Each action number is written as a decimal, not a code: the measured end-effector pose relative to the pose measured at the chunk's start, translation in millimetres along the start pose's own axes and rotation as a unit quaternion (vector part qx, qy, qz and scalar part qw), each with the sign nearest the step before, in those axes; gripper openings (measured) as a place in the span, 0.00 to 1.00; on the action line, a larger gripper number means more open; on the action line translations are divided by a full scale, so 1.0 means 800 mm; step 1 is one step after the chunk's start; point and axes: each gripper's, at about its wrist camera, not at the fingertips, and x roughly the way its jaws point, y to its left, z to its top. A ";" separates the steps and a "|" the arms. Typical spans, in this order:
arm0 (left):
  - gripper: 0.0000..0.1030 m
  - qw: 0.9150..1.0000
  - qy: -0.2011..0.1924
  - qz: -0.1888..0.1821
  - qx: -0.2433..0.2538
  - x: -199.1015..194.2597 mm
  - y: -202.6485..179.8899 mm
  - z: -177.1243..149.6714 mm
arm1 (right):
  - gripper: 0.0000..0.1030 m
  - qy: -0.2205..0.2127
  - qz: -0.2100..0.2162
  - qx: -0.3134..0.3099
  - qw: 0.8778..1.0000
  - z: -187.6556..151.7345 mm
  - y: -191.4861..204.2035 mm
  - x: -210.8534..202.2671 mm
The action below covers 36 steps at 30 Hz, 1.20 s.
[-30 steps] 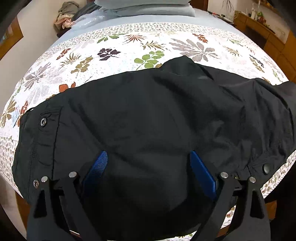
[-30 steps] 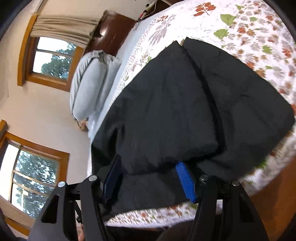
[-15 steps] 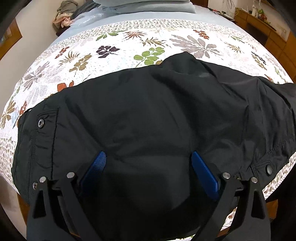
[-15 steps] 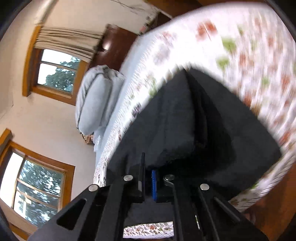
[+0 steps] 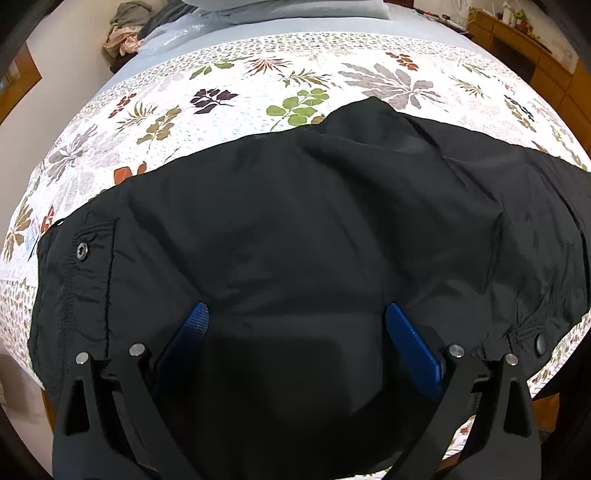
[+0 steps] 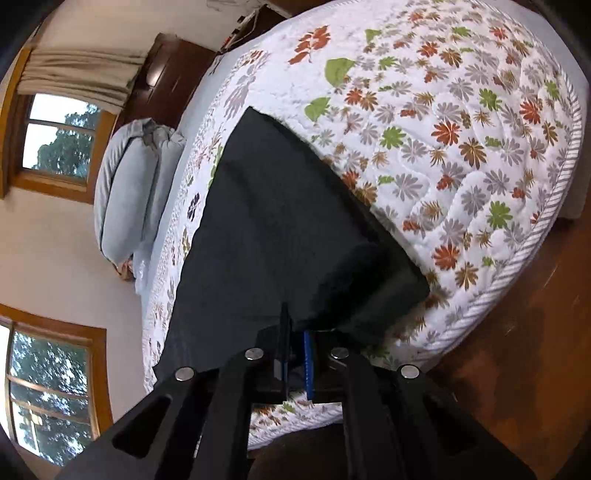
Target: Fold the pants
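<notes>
Black pants (image 5: 295, 229) lie across the near edge of a bed with a floral quilt (image 5: 258, 85). The waistband with a metal snap (image 5: 81, 251) is at the left. My left gripper (image 5: 295, 325) is open, its blue pads resting on the fabric near the bed's front edge. In the right wrist view the pants (image 6: 273, 221) stretch away from me. My right gripper (image 6: 295, 350) is shut on the pants' near hem end, lifting it slightly off the quilt (image 6: 461, 147).
Grey pillows (image 6: 136, 184) lie at the head of the bed. A heap of clothes (image 5: 125, 26) sits at the far left corner. Wooden drawers (image 5: 535, 48) stand at the right. Wooden floor (image 6: 535, 350) lies beside the bed. Windows (image 6: 55, 140) line the wall.
My right gripper has closed on the end of the pants and swung, so more quilt shows now. My left gripper has stayed open and almost still.
</notes>
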 end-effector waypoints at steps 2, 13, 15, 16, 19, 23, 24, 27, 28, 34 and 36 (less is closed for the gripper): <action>0.94 1.000 -0.012 -0.001 -0.008 -0.010 0.000 0.000 | 0.06 -0.002 -0.011 -0.019 1.000 -0.005 0.012 -0.006; 0.94 1.000 -0.010 -0.012 0.008 -0.007 -0.008 -0.020 | 0.61 -0.012 -0.060 -0.025 0.998 0.006 0.035 -0.033; 0.94 1.000 -0.021 -0.011 0.000 -0.017 -0.003 -0.021 | 0.62 -0.038 -0.036 0.009 0.999 0.007 0.021 -0.053; 0.94 1.000 -0.026 -0.013 -0.003 -0.023 -0.001 -0.023 | 0.62 -0.047 -0.022 0.030 0.998 0.008 0.012 -0.058; 0.94 0.999 -0.033 -0.009 -0.009 -0.034 0.007 -0.031 | 0.63 -0.058 -0.013 0.063 0.996 0.007 -0.013 -0.062; 0.94 0.999 -0.035 0.016 -0.020 -0.041 0.023 -0.045 | 0.63 -0.059 0.006 0.086 0.995 0.004 -0.033 -0.052; 0.94 0.999 -0.033 0.019 -0.027 -0.041 0.028 -0.046 | 0.63 -0.059 0.013 0.092 0.994 0.003 -0.036 -0.050; 0.94 0.998 -0.028 0.024 -0.053 -0.040 0.044 -0.050 | 0.63 -0.063 0.018 0.091 0.994 0.002 -0.035 -0.044; 0.94 0.998 -0.027 0.028 -0.056 -0.039 0.046 -0.051 | 0.63 -0.063 0.018 0.092 0.994 0.002 -0.035 -0.042; 0.94 0.998 -0.023 0.040 -0.051 -0.035 0.052 -0.046 | 0.63 -0.060 0.035 0.096 0.993 0.007 -0.035 -0.028; 0.94 0.998 -0.019 0.041 -0.047 -0.031 0.052 -0.046 | 0.63 -0.059 0.040 0.099 0.993 0.008 -0.035 -0.022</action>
